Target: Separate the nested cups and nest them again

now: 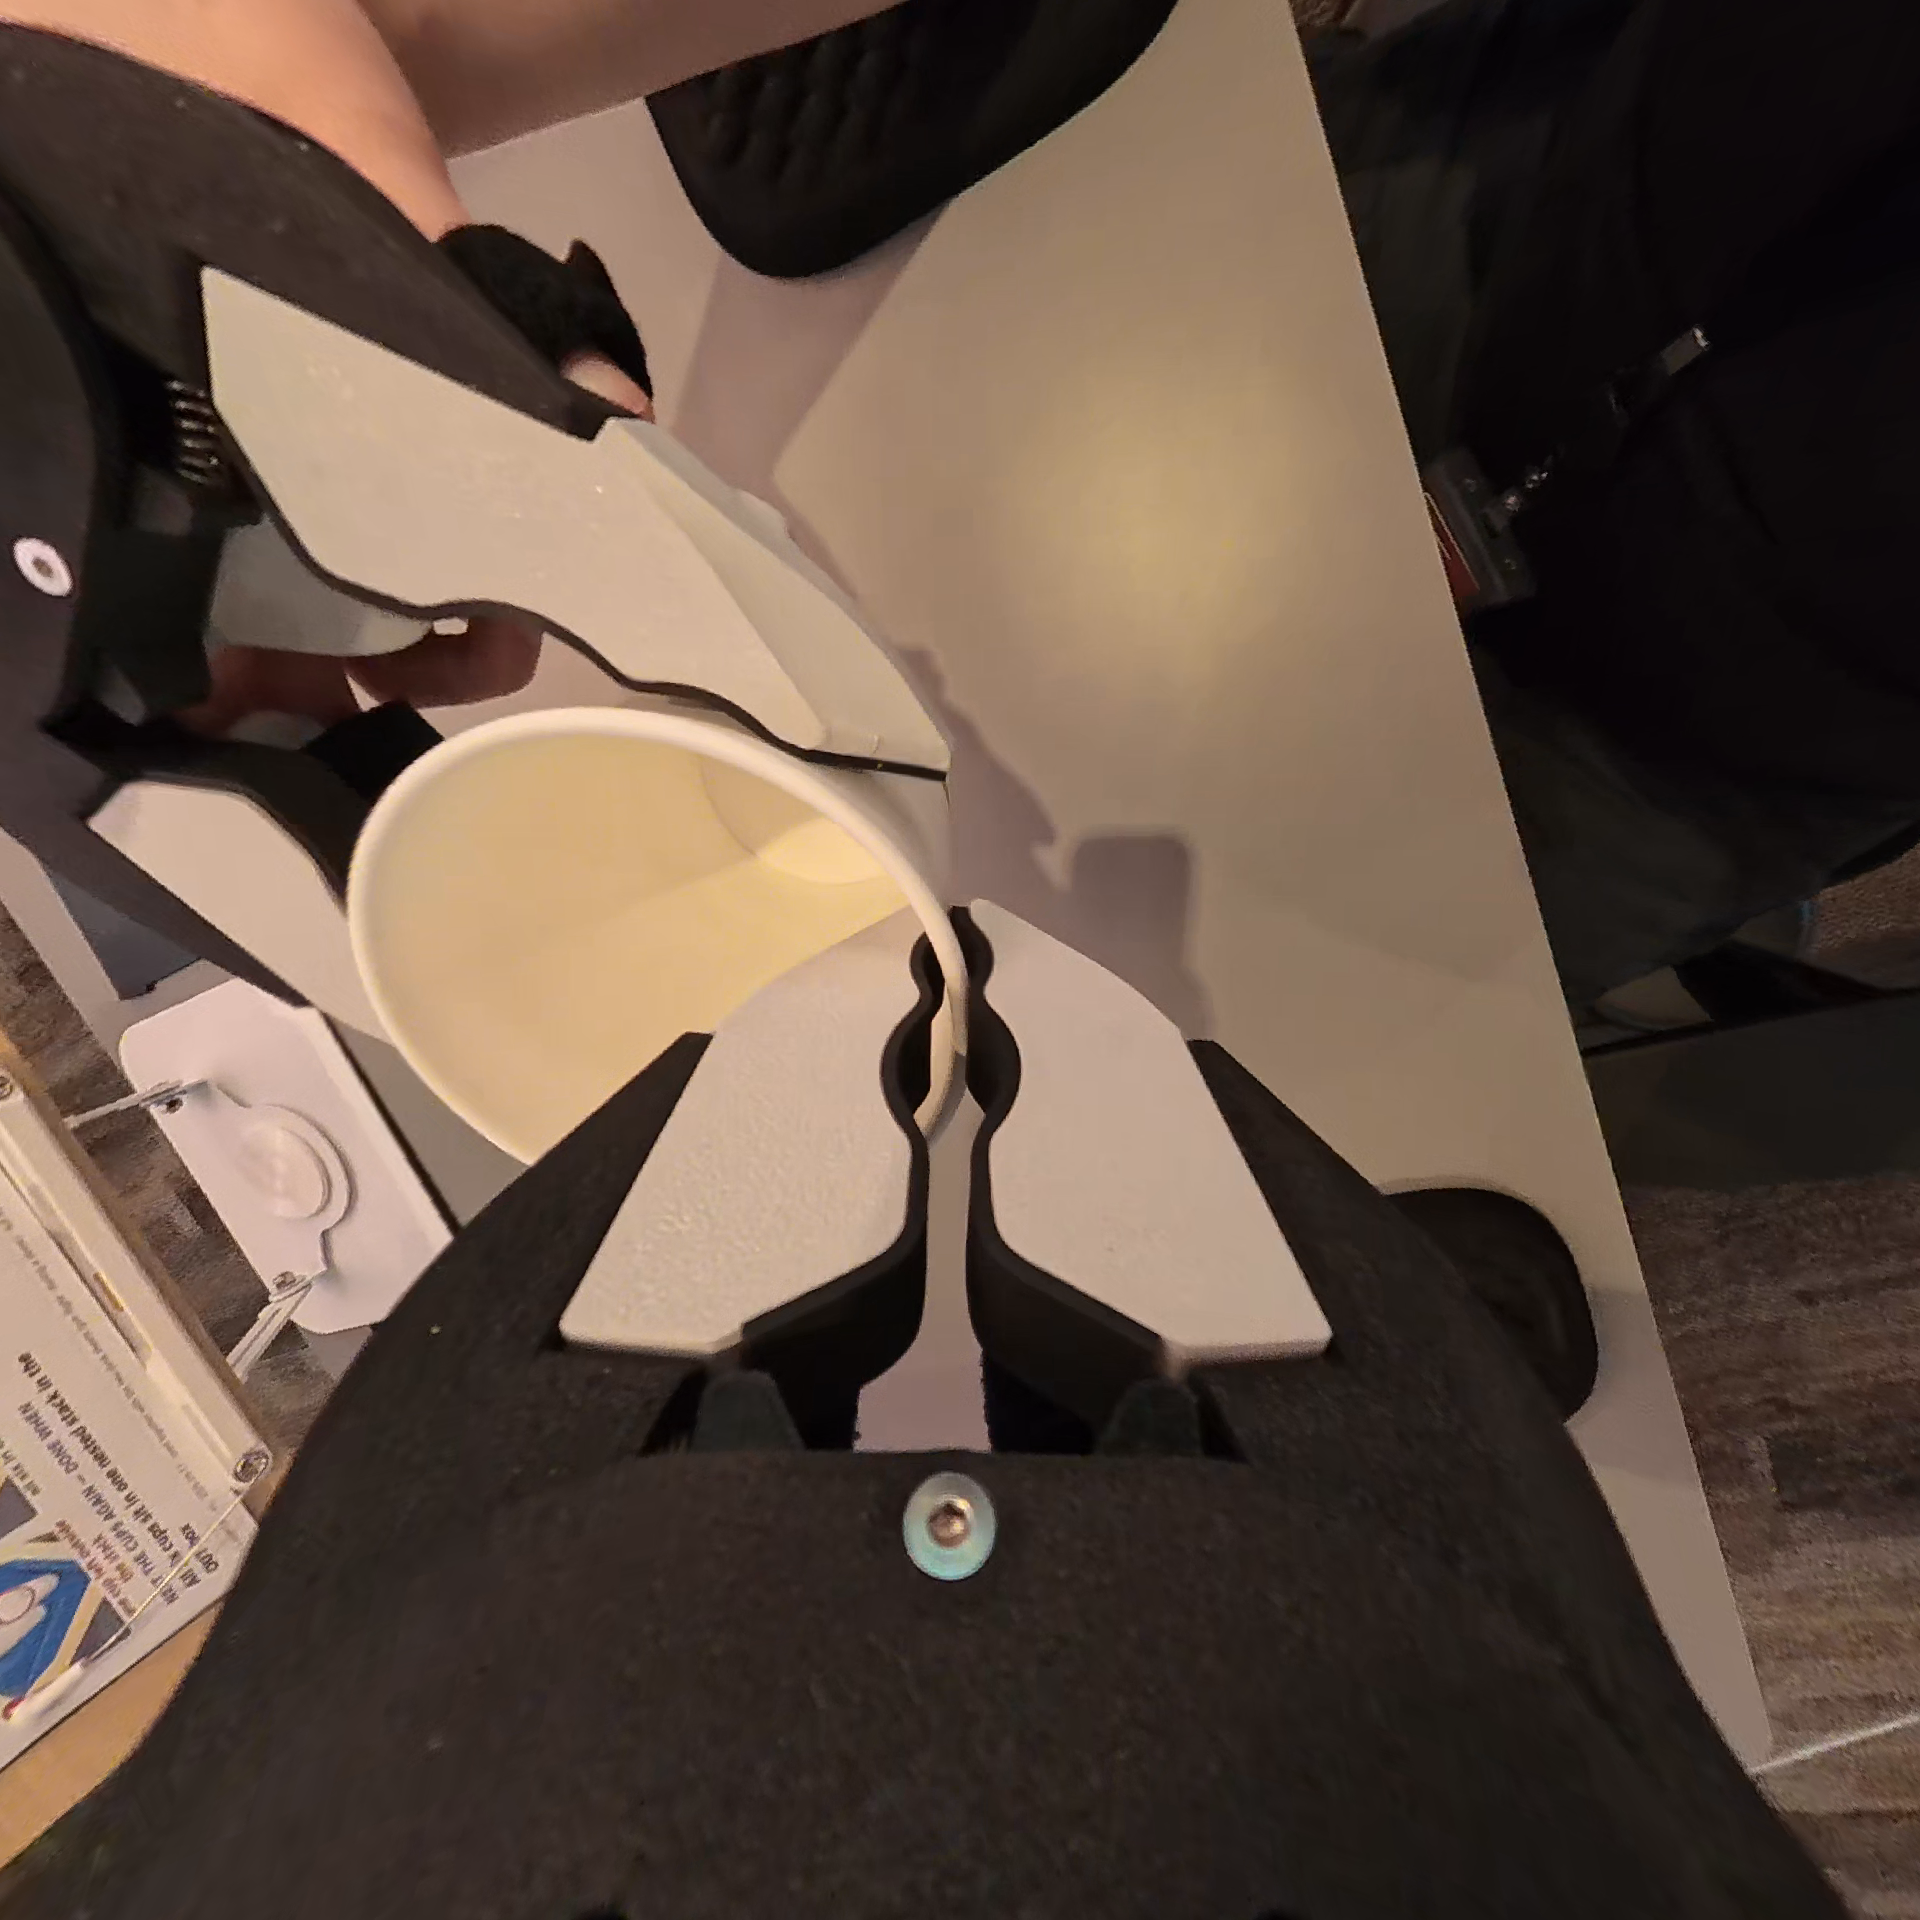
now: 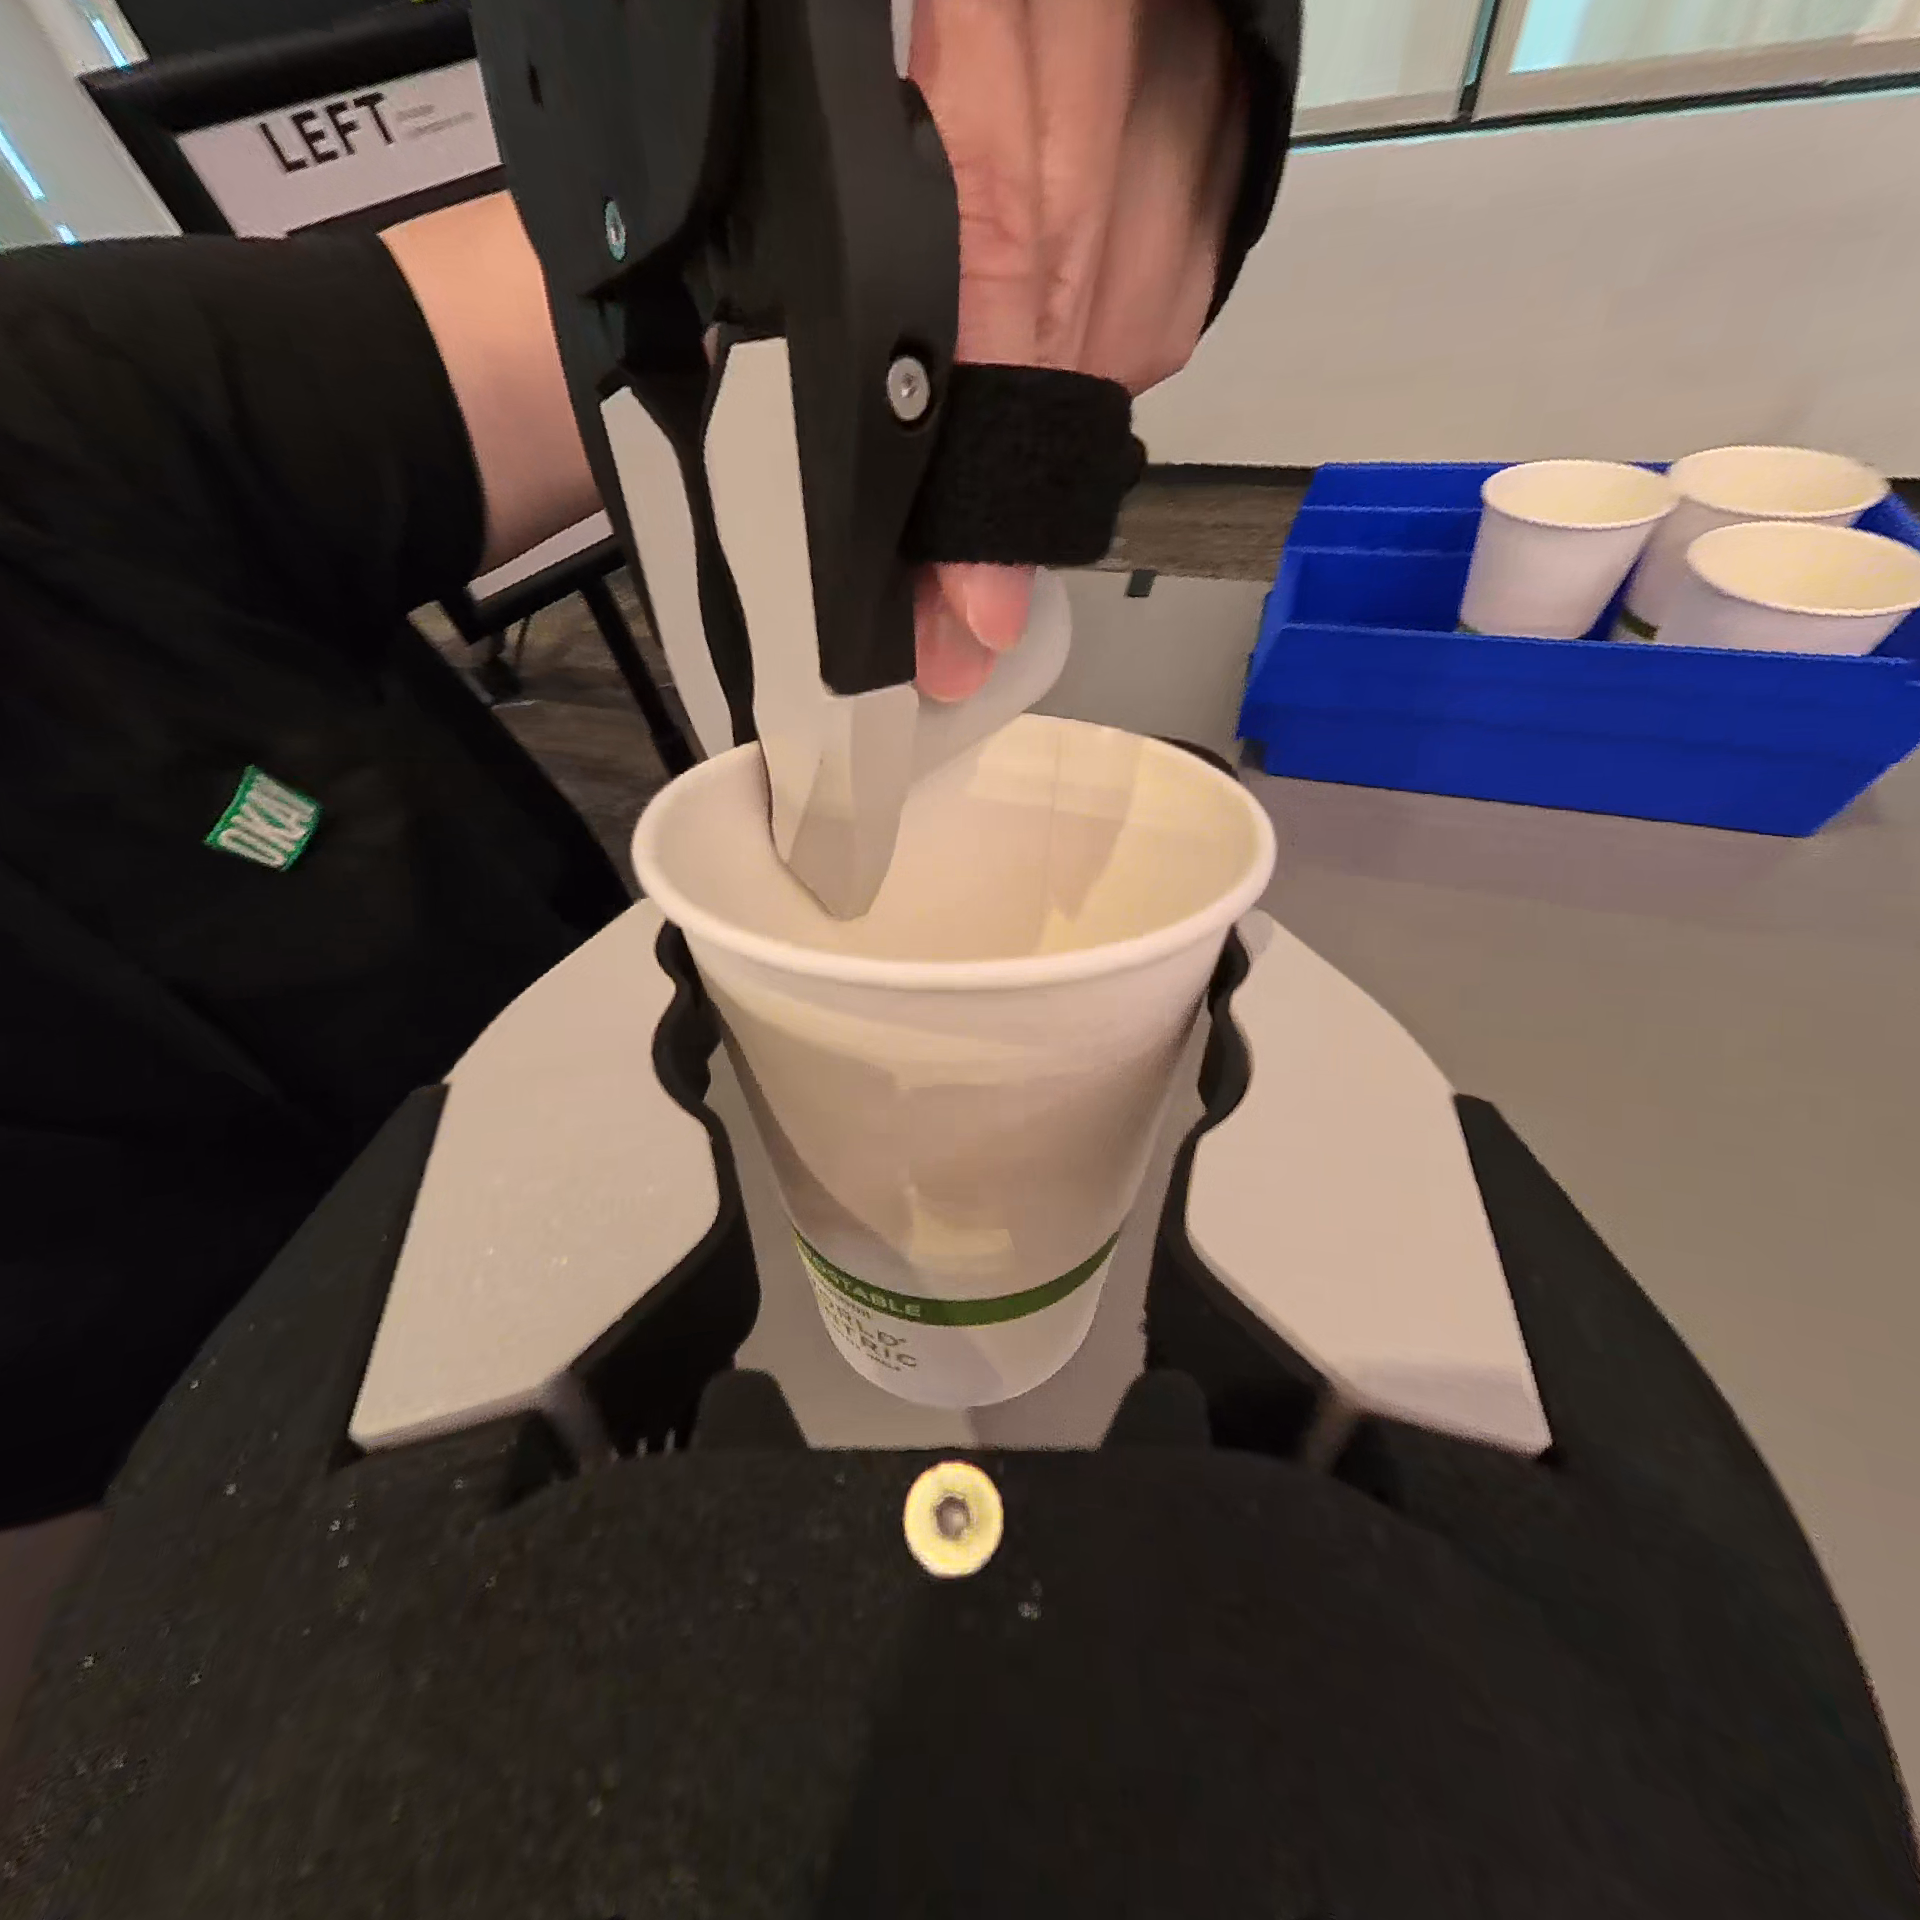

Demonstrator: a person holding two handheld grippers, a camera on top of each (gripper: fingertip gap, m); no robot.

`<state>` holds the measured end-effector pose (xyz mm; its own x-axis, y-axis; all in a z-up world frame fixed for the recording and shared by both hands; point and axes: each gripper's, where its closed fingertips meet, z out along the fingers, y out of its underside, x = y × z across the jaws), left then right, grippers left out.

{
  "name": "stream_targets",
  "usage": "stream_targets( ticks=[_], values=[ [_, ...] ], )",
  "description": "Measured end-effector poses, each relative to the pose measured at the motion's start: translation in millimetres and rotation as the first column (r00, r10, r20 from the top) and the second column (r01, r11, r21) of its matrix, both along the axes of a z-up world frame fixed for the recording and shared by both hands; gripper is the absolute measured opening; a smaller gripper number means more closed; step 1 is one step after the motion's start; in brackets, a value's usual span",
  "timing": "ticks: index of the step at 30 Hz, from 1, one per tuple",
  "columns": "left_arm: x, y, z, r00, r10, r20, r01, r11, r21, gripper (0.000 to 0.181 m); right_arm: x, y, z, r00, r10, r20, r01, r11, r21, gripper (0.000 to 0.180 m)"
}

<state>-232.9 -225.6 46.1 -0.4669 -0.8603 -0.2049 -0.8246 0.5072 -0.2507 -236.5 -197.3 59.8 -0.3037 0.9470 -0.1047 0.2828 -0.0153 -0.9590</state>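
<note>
A white paper cup [image 2: 956, 1122] with a green band is held upright above the grey table. My right gripper [image 2: 951, 966] is shut around its body, one finger on each side. My left gripper [image 2: 831, 883] comes down from above and is shut on the cup's rim at the far left, one finger inside. In the left wrist view the rim of the cup [image 1: 582, 935] runs between my left gripper's [image 1: 961, 935] fingertips, and the right gripper [image 1: 639, 831] clasps the cup from the upper left. Only one rim shows; I cannot tell if another cup sits inside.
A blue bin [image 2: 1558, 707] at the back right holds three more white cups [image 2: 1558, 551]. The grey table [image 2: 1610, 1091] lies below the held cup. A person's black sleeve [image 2: 208, 623] fills the left side. A printed card [image 1: 94, 1351] lies beside the white tabletop [image 1: 1143, 520].
</note>
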Motion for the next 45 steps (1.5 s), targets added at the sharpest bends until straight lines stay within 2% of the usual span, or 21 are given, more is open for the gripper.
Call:
stream_targets(
  ticks=[12,15,17,21,24,26,28,30,33,35,38,40,42,43,45],
  values=[
    [1,-8,-6,1.000,-0.005,-0.021,0.005,1.000,-0.009,0.001,0,-12,-13,0.993,0.094,0.065,-0.090,0.994,-0.056,0.092],
    [3,-1,-4,0.999,0.031,0.004,-0.032,0.999,0.025,0.029,2,-8,-14,0.993,0.093,0.066,-0.087,0.993,-0.084,0.092],
    [3,5,1,0.998,0.061,0.034,-0.063,0.997,0.053,0.043,5,0,-16,0.995,0.067,0.071,-0.060,0.994,-0.087,0.093],
    [1,26,28,0.975,0.126,0.185,-0.148,0.983,0.112,0.048,23,29,-22,0.994,-0.041,0.100,0.048,0.996,-0.072,0.093],
    [-13,48,50,0.931,0.210,0.299,-0.258,0.957,0.132,0.050,53,63,-19,0.977,-0.188,0.101,0.193,0.980,-0.038,0.093],
    [-27,60,56,0.902,0.266,0.340,-0.323,0.938,0.122,0.050,83,85,-3,0.950,-0.310,0.045,0.311,0.950,-0.018,0.093],
    [-41,68,57,0.879,0.312,0.360,-0.373,0.921,0.110,0.055,120,109,20,0.876,-0.482,-0.029,0.482,0.875,0.032,0.093],
    [-52,72,57,0.859,0.344,0.379,-0.406,0.909,0.095,0.058,169,130,46,0.739,-0.658,-0.145,0.673,0.732,0.104,0.094],
    [-62,73,56,0.843,0.356,0.404,-0.424,0.901,0.090,0.058,262,148,87,0.416,-0.840,-0.347,0.908,0.406,0.107,0.094],
    [-67,76,54,0.833,0.371,0.411,-0.439,0.895,0.080,0.058,330,148,102,0.176,-0.873,-0.454,0.984,0.152,0.088,0.094],
    [-72,78,49,0.827,0.390,0.406,-0.453,0.889,0.069,0.059,404,140,97,-0.049,-0.863,-0.502,0.991,-0.103,0.080,0.094],
    [-73,77,46,0.834,0.388,0.393,-0.449,0.891,0.073,0.059,441,144,76,-0.161,-0.881,-0.444,0.972,-0.219,0.081,0.094],
    [-72,77,44,0.840,0.386,0.380,-0.445,0.892,0.078,0.059,470,151,52,-0.248,-0.890,-0.382,0.949,-0.302,0.089,0.094],
    [-71,75,43,0.844,0.383,0.374,-0.441,0.894,0.079,0.059,482,154,41,-0.284,-0.888,-0.362,0.938,-0.336,0.088,0.094],
    [-69,73,41,0.854,0.374,0.363,-0.430,0.899,0.083,0.058,494,161,22,-0.304,-0.896,-0.324,0.937,-0.343,0.068,0.094]
  ],
)
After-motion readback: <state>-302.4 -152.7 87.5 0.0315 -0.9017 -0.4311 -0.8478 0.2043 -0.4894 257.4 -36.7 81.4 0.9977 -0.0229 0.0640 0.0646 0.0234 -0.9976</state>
